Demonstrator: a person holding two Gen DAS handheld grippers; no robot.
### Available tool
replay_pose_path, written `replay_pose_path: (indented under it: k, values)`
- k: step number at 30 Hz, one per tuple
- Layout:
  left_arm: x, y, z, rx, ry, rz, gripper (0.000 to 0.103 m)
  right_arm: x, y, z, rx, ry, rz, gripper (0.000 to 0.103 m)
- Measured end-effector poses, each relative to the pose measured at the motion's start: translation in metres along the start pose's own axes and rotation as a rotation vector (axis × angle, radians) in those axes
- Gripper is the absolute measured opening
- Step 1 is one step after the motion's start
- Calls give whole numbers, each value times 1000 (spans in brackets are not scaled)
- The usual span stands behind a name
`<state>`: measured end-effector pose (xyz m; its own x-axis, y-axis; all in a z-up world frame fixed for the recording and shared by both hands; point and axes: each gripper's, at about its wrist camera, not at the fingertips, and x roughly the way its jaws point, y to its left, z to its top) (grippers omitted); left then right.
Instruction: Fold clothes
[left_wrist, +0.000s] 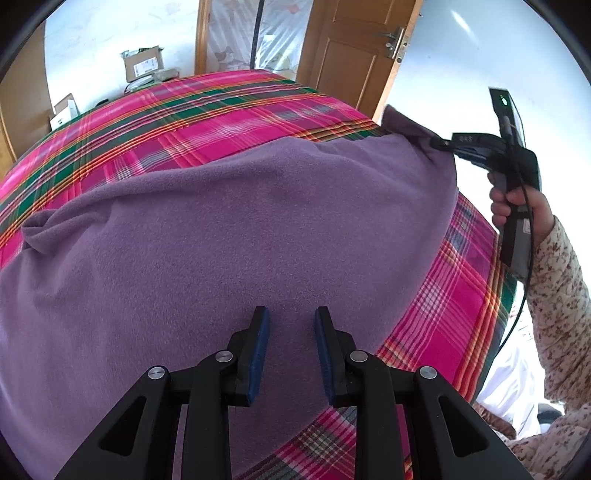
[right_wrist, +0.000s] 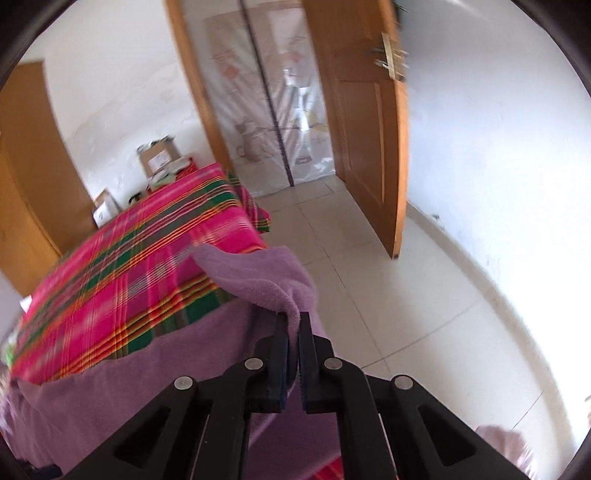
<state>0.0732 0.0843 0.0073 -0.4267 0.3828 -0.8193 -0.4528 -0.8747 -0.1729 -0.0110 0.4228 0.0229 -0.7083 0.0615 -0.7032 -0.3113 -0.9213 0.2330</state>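
A purple fleece garment (left_wrist: 240, 221) lies spread over the bed's pink plaid sheet (left_wrist: 221, 110). My left gripper (left_wrist: 291, 317) hovers over the garment's near part, its blue-padded fingers apart and only flat fabric showing below the gap. My right gripper (right_wrist: 293, 323) is shut on a corner of the purple garment (right_wrist: 258, 273), and the pinched cloth rises in a fold above the bed's right edge. In the left wrist view the right gripper (left_wrist: 441, 143) grips that same corner at the far right, held by a hand (left_wrist: 513, 199) in a floral sleeve.
The bed (right_wrist: 129, 266) ends on the right at a tiled floor (right_wrist: 351, 258). A wooden door (right_wrist: 362, 129) stands open beyond it. Cardboard boxes (left_wrist: 144, 64) sit against the far wall behind the bed, and a wooden wardrobe (right_wrist: 22, 184) is at the left.
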Motion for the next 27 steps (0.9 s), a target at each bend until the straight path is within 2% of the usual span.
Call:
replay_pose_path:
  k: [3,9,15,16,18,19,22,25,26,27]
  values:
    - [0,0,0,-1,-1,2,26,-2,-22,-6,91,5,41,4]
    - [1,0,0,-3,-2,9,26,0,-42,-16,174,17,53,5]
    - [1,-1,0,-6,-3,14,26,4,-41,-17,133,29,9,11]
    - [1,0,0,-8,-3,14,26,3,-36,-16,94,23,-13,14]
    - [1,0,0,-9,-2,13,26,1,-24,-14,15,13,-55,32]
    - [1,0,0,-9,-2,12,26,2,-19,-13,-23,10,-68,35]
    - [1,0,0,-11,-3,11,26,3,-2,-11,-133,1,-105,35]
    - [1,0,0,-12,-3,10,26,9,1,-6,-141,9,-128,34]
    - [1,0,0,-13,-4,10,26,10,-3,-5,-112,10,-124,32]
    - [0,1,0,-14,-4,9,27,10,-9,-4,-73,9,-114,23]
